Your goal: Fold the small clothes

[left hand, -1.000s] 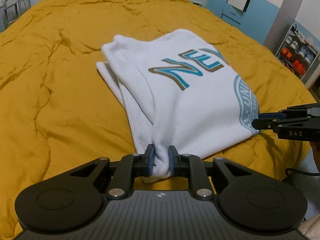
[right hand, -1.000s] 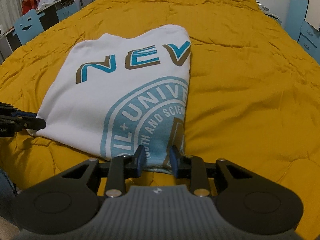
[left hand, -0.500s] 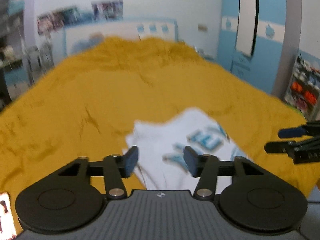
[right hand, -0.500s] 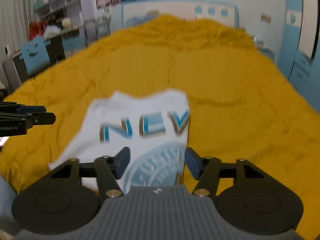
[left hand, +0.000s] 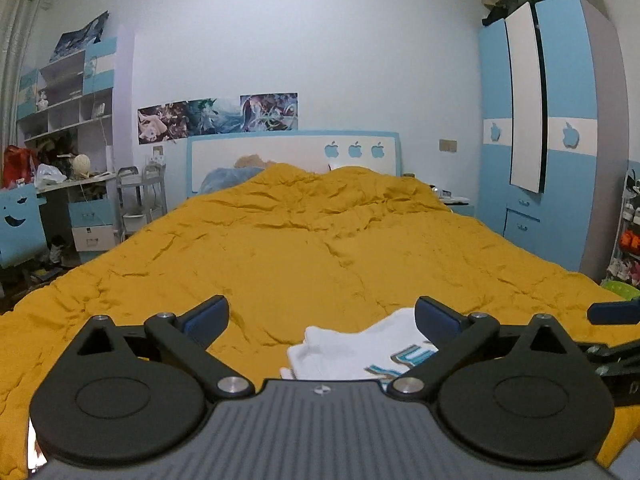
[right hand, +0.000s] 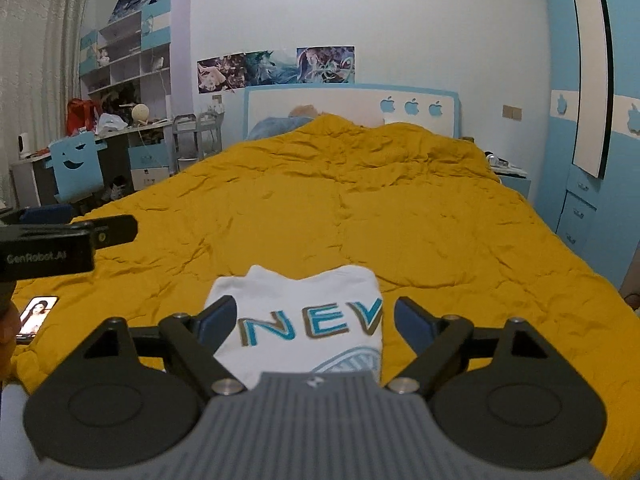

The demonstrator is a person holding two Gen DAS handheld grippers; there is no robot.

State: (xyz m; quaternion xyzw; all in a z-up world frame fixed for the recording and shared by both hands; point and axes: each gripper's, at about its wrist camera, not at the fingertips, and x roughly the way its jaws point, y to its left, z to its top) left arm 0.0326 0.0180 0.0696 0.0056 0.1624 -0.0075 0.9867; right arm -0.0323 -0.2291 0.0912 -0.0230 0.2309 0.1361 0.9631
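Note:
A folded white shirt [right hand: 304, 312] with blue and brown letters lies flat on the mustard-yellow bedspread [right hand: 360, 220] near the bed's front edge. In the left wrist view the folded white shirt [left hand: 352, 348] shows only in part, low between the fingers. My left gripper [left hand: 322, 314] is raised above it, jaws opening wide, nothing between them. My right gripper [right hand: 310, 318] hangs over the shirt too, jaws opening wide and empty. Each gripper shows at the side of the other's view: the left gripper [right hand: 68, 236], the right gripper [left hand: 614, 312].
A phone [right hand: 36, 314] with a lit screen lies on the bedspread's left front corner. A headboard [left hand: 292, 152] and pillows stand at the far end. A blue wardrobe [left hand: 552, 128] is on the right, a cluttered desk [right hand: 100, 136] and shelves on the left.
Both grippers let go of the shirt's near edge, opened wide and rose, tilting up so the room comes into view. The shirt stays folded on the bed.

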